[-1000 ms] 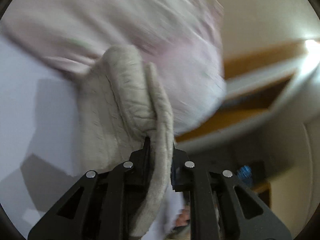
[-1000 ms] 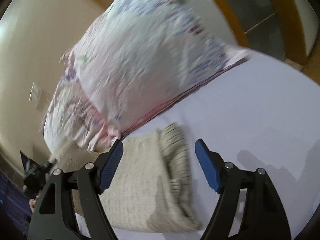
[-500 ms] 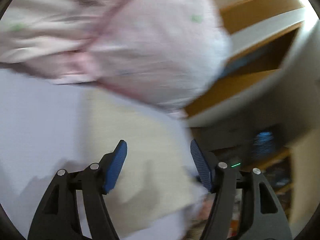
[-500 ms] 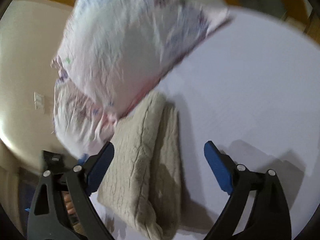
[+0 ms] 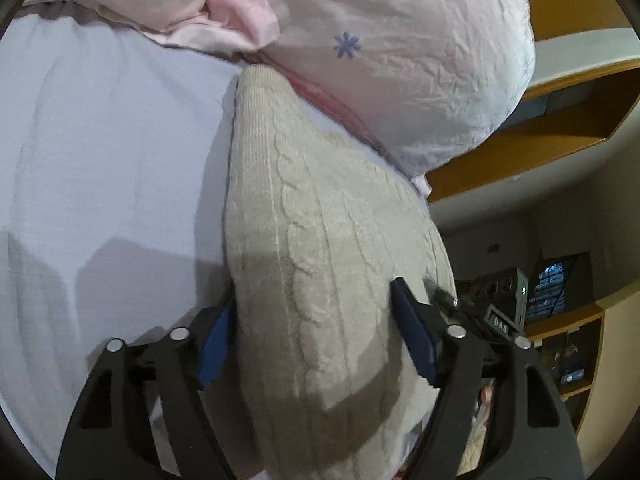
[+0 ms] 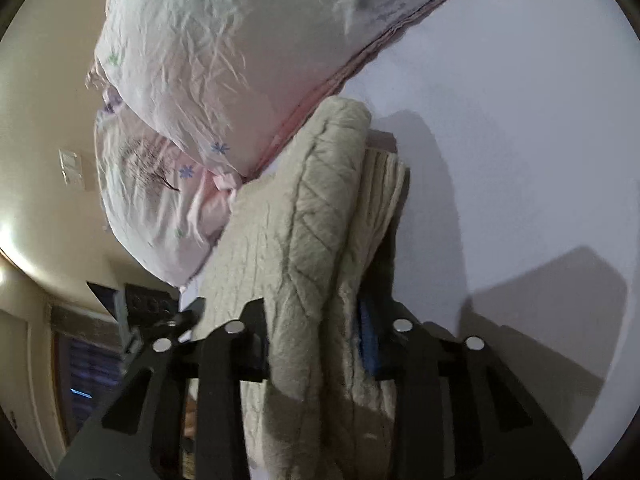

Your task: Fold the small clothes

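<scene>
A folded beige cable-knit sweater [image 5: 320, 240] lies on the white bedsheet [image 5: 100, 160], its far end against a pink floral pillow [image 5: 400, 52]. My left gripper [image 5: 312, 336] is open, its blue-padded jaws straddling the sweater's near end. In the right wrist view the sweater [image 6: 312, 220] runs up between the jaws of my right gripper [image 6: 316, 344], which is shut on its folded edge. The blue pad on the right finger [image 6: 368, 344] shows beside the cloth.
The pink pillow [image 6: 200, 80] rests on the sheet [image 6: 520, 140] just behind the sweater. The bed edge falls away beside the sweater, with wooden shelves [image 5: 540, 128] and a dark device with a small screen [image 5: 516, 300] beyond it.
My left gripper let go of the sweater, opened, and now straddles it. My right gripper, open one second ago, moved onto the folded edge and shut on it.
</scene>
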Demonstrator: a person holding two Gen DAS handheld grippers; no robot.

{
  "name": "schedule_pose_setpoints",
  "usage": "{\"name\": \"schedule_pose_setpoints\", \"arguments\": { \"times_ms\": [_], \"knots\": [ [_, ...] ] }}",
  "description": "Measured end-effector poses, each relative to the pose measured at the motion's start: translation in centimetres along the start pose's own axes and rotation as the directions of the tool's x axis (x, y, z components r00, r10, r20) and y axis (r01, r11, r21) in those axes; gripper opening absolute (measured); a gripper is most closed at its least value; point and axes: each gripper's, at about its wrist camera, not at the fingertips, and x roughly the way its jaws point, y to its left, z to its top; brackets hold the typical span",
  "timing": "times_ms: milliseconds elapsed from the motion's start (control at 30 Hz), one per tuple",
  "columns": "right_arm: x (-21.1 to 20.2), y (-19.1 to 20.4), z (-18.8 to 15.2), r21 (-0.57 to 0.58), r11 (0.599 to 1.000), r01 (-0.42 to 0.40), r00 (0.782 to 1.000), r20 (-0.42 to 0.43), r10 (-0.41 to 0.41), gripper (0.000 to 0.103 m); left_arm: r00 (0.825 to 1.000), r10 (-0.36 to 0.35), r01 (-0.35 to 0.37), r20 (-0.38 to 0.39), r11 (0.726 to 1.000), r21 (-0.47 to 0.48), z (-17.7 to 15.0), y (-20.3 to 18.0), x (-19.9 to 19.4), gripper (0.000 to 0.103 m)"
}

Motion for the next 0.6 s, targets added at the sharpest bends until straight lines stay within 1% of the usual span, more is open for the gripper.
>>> {"name": "schedule_pose_setpoints", "arguments": {
  "times_ms": [33,67,100,167,200,267,300,333,367,400,433,467,500,533,567,600],
  "knots": [
    [-0.1,0.4,-0.2,-0.011,1.000,0.004,1.000,0.010,-0.003,0.029,1.000,-0.006,0.006,0.003,1.000,0.016,-0.2,0.0,-0.4,0.053],
    [-0.1,1.2,-0.5,-0.028,1.000,0.003,1.000,0.021,-0.003,0.028,1.000,-0.021,0.021,0.006,1.000,0.022,0.4,0.9,-0.6,0.049],
    [-0.1,1.8,-0.7,-0.035,0.999,-0.006,1.000,0.022,0.007,0.027,0.999,-0.044,0.043,0.014,0.998,0.035,0.5,1.4,-1.8,0.044],
    [0.8,3.9,-1.2,-0.065,0.996,-0.067,0.998,0.000,0.067,0.026,0.997,-0.066,0.063,0.034,0.996,0.070,0.2,1.6,-4.3,0.042],
    [1.9,5.5,-1.6,-0.093,0.991,-0.096,0.995,-0.027,0.094,0.025,0.996,-0.058,0.050,0.073,0.994,0.101,-0.2,1.7,-6.6,0.042],
    [4.0,7.8,-2.2,-0.147,0.983,-0.112,0.993,-0.056,0.104,0.025,0.988,-0.034,0.015,0.148,0.992,0.126,-0.5,2.3,-10.5,0.043],
    [5.6,9.1,-2.5,-0.178,0.980,-0.093,0.995,-0.059,0.084,0.026,0.981,0.008,-0.034,0.191,0.991,0.130,-0.5,2.9,-12.3,0.046],
    [6.9,10.1,-2.5,-0.199,0.979,-0.036,0.998,-0.049,0.026,0.031,0.972,0.074,-0.106,0.225,0.985,0.133,-0.4,3.4,-13.8,0.050],
    [7.6,10.9,-2.6,-0.221,0.975,0.033,0.999,-0.025,-0.040,0.037,0.955,0.147,-0.186,0.258,0.973,0.136,-0.5,3.7,-14.8,0.051],
    [7.8,12.1,-3.0,-0.253,0.947,0.197,0.980,0.072,-0.185,0.044,0.921,0.242,-0.293,0.306,0.947,0.133,-0.8,4.0,-16.2,0.052],
    [7.1,12.9,-3.6,-0.261,0.926,0.273,0.958,0.162,-0.237,0.047,0.879,0.303,-0.376,0.368,0.916,0.143,-1.6,4.0,-17.8,0.053],
    [6.0,13.6,-4.5,-0.279,0.928,0.248,0.959,0.209,-0.193,0.051,0.854,0.322,-0.414,0.408,0.896,0.159,-2.3,4.0,-18.9,0.057],
    [5.4,14.1,-5.0,-0.294,0.935,0.197,0.967,0.213,-0.137,0.063,0.815,0.345,-0.469,0.465,0.865,0.179,-3.4,3.4,-20.2,0.071],
    [4.3,15.0,-6.2,-0.325,0.942,0.081,0.981,0.195,-0.017,0.067,0.785,0.362,-0.509,0.503,0.840,0.189,-4.5,3.3,-21.3,0.081],
    [3.8,15.7,-7.0,-0.355,0.935,0.005,0.985,0.164,0.057,0.070,0.747,0.381,-0.559,0.545,0.804,0.204,-5.9,2.8,-22.1,0.085],
    [3.8,16.3,-7.6,-0.375,0.926,-0.038,0.987,0.134,0.094,0.079,0.728,0.395,-0.587,0.561,0.781,0.212,-6.6,2.6,-22.2,0.092]
  ]
}}
